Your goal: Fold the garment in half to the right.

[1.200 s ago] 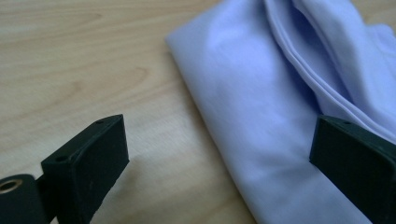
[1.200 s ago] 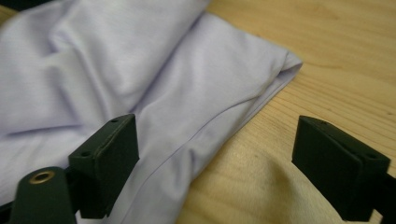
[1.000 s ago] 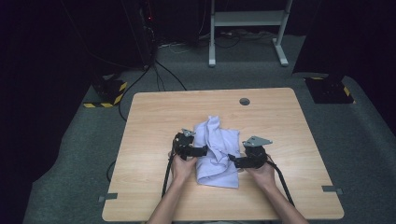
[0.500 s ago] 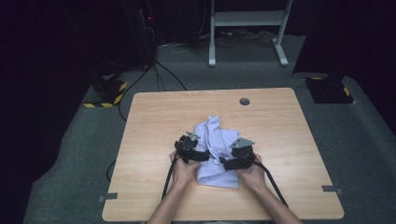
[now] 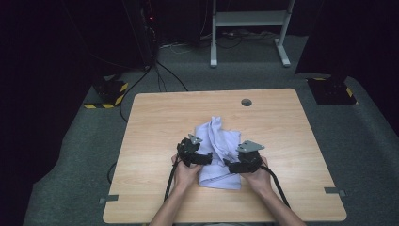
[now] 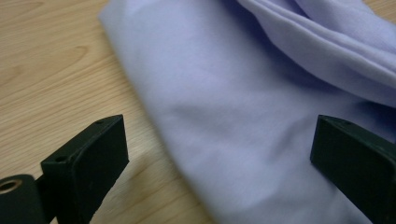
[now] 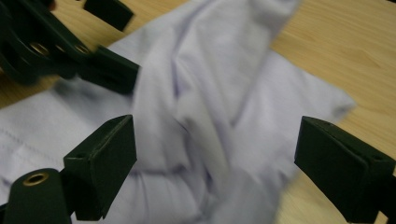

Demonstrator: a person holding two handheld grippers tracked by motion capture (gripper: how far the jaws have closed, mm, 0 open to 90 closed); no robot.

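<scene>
A pale lilac cloth [image 5: 217,153] lies crumpled on the wooden table [image 5: 155,117], with a raised fold running toward the far side. My left gripper [image 5: 203,159] sits at the cloth's left edge, open, its jaws spread wide over the cloth [image 6: 224,116] and the bare wood. My right gripper [image 5: 229,165] is at the cloth's right side, open too, with bunched folds of the cloth [image 7: 210,121] between its jaws. In the right gripper view the left gripper [image 7: 105,37] appears at the upper left, close by.
A round cable hole [image 5: 246,102] sits near the table's far edge. Beyond the table stand a white metal frame [image 5: 247,28] and dark equipment on grey floor. Cables trail from both grippers toward the near edge.
Both grippers have moved in toward each other over the cloth, the right one shifting left from the cloth's right edge. The cloth has bunched up slightly between them.
</scene>
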